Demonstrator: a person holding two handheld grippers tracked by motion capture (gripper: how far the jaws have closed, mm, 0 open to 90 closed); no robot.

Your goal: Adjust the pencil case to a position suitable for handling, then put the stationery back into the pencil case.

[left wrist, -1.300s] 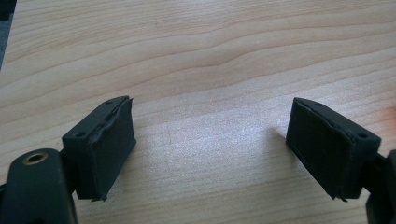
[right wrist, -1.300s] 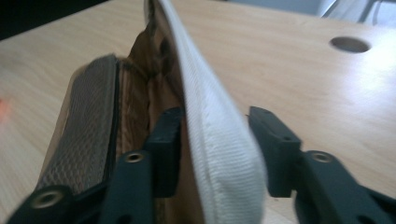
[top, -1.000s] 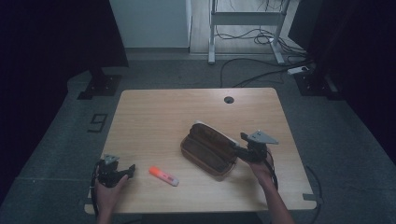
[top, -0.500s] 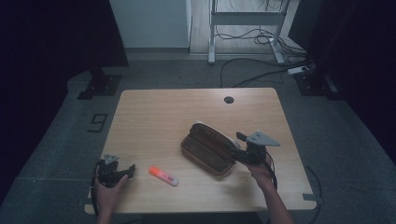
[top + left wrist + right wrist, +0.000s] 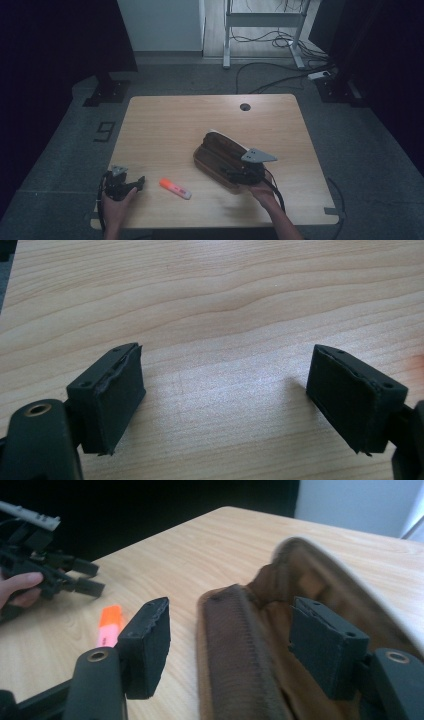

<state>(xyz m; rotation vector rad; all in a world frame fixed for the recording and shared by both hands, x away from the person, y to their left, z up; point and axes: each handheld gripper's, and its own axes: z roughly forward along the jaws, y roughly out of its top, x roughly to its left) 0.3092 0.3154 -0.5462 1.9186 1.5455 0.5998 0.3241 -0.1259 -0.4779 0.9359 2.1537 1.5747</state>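
Jaws, right: right gripper (image 5: pixel 231 173) has its jaws spread wide with nothing pinched; in the right gripper view one pad hangs over the open case (image 5: pixel 280 645), the other stands over bare wood outside its near edge.
Jaws, left: left gripper (image 5: pixel 240 405) is spread as well, over bare table (image 5: pixel 165 130) near the front left corner, holding nothing.
Biggest risk: closing now would likely catch just one soft wall of the case, which could fold or drag sideways instead of lifting cleanly.
Cause: the jaws straddle the rim rather than the whole body, and the fabric looks limp.
Lesser risk: the case could slide across the smooth wood if it is nudged, since nothing pins it down.
Small risk: the marker (image 5: pixel 175 188), lying loose between the two grippers, could roll if it is brushed.
Case, place: right of the table's middle, lying at a slant, just ahead of the right gripper.
Case, look: long, brown, soft pouch, lying open, ribbed zipper strip along the near edge, pale edge on the far side.
Marker, look: short, orange cap, paler body, lying flat.
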